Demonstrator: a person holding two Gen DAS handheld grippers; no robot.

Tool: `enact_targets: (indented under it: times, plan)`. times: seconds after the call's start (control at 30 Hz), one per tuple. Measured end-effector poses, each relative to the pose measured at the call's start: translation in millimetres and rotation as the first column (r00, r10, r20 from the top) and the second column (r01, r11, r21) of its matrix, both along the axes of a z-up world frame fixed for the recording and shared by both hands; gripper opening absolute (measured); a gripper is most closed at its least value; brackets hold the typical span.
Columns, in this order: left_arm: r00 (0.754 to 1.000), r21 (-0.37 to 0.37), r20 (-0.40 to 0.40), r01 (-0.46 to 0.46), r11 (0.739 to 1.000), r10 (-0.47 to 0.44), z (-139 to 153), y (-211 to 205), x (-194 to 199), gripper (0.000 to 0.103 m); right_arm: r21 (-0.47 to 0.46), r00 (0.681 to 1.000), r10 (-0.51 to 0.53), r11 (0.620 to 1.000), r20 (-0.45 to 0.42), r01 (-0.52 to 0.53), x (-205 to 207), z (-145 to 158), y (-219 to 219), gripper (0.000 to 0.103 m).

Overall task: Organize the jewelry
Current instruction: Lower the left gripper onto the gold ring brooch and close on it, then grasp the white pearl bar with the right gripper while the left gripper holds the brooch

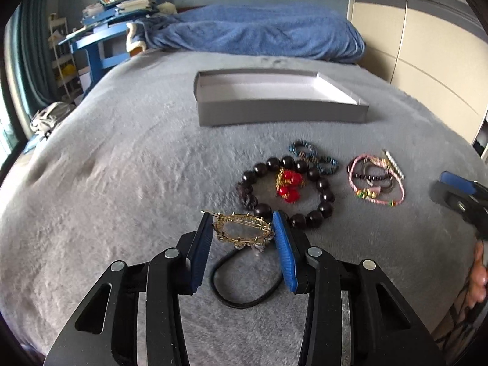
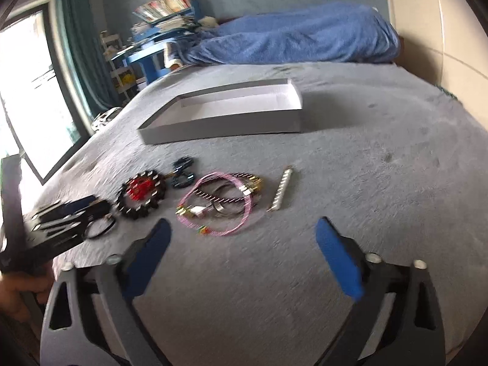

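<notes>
My left hand-held gripper [image 1: 242, 228] is low over the grey bed [image 1: 122, 183], and its two blue pads stand on either side of a gold oval brooch [image 1: 242, 227] that lies on the cover. The pads sit just at its ends, but I cannot tell whether they press on it yet. A black hair tie [image 1: 244, 283] loops on the bed just nearer than the brooch, between my fingers. Just past the right pad lies a dark wooden bead bracelet [image 1: 323, 195], a ring with a red and gold bead charm [image 1: 288, 187] inside it. Beyond that, touching the bracelet's far side, is a small blue beaded piece [image 1: 308, 152]. To the right of these, apart from them, a pink cord bracelet [image 1: 376, 180] lies tangled with a few thinner bands and a short white beaded bar. Farther off, in the middle of the bed, stands the shallow grey box [image 1: 280, 109], white inside, with nothing in it that I can see. A blue blanket [image 1: 259, 30] is heaped at the far end. My right hand-held gripper [image 2: 242, 228] hangs with its jaws spread wide and nothing between them, over bare cover just nearer than the pink cord bracelet. In the left wrist view it shows only at the right edge.
</notes>
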State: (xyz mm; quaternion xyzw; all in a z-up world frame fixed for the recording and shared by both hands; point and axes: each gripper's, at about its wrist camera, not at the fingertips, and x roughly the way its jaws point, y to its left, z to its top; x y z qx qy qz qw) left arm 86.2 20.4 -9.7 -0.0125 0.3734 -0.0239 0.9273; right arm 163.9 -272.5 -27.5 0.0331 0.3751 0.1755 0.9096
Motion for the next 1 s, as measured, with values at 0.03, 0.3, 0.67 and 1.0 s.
enact_targets:
  times: [0.03,0.3,0.67,1.0]
  plan:
    - [1.000,-0.005,0.003,-0.002,1.000,0.002,1,1,0,0.042,-0.001,1.000,-0.007,1.000,-0.015,0.007,6,0,-2,0.076]
    - [1.000,-0.031,-0.007,-0.014,0.999,0.014,-2,8,1,0.042,-0.078,0.995,-0.029,0.997,-0.098,0.022,55,-17,-5,0.039]
    - [0.998,-0.036,-0.062,-0.019,0.999,0.016,-14,10,11,0.045,-0.170,0.994,0.020,0.985,-0.106,-0.038,75,-33,19,0.016]
    - [0.997,-0.018,-0.082,-0.013,1.000,0.011,-17,9,14,0.049,-0.063,0.996,0.000,0.998,-0.087,-0.006,64,-25,-5,0.006]
